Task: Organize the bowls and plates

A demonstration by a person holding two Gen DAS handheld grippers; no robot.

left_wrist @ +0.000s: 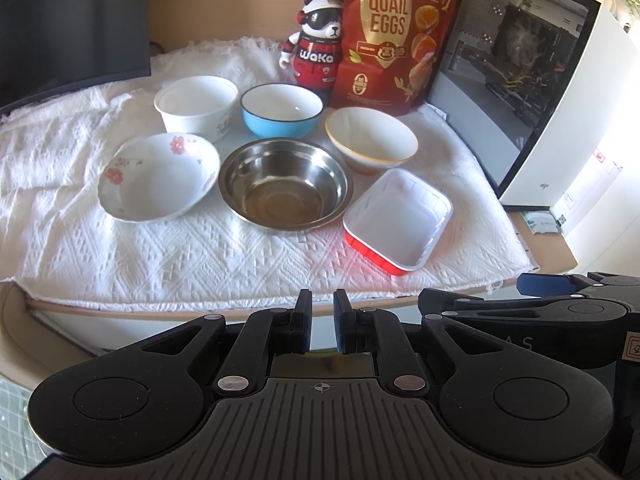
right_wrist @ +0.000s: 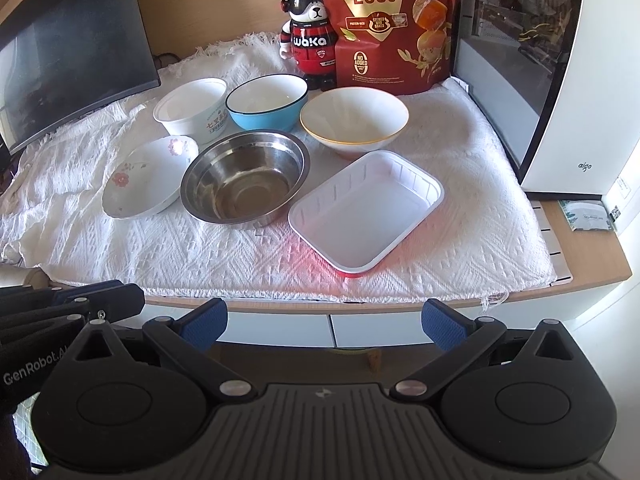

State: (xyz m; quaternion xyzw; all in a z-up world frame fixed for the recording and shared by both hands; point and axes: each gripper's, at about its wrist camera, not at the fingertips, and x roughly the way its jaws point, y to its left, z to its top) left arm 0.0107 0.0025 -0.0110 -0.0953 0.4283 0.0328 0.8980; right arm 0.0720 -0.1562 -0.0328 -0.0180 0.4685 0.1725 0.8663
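- The left claw hovers at the near edge of the worktop, its blue pads drawn together with only a thin slit between them and nothing held.
- The right claw hangs beside it on the right, its pads spread wide apart and empty.
- All the dishes sit farther in on a white woven cloth, well apart from both claws.
- Nearest the claws is a red tray with a white inside, on the right.
- Left of it stands a steel bowl, straight ahead of the left claw, and left of that a flowered dish tilted toward the steel bowl.
- The far row holds a white paper bowl on the left, a blue bowl in the middle and a cream bowl with a gold rim on the right.
- Behind the bowls stand a panda figure and a red bag of quail eggs; the top of the bag is cut off in the right wrist view.
- A dark screen on the far left and a white computer case on the right both run out of the picture.
- The printing on the paper bowl is too small to read.
- Whether the steel bowl and the flowered dish touch cannot be told.
- The steel bowl hides part of the blue bowl's base.
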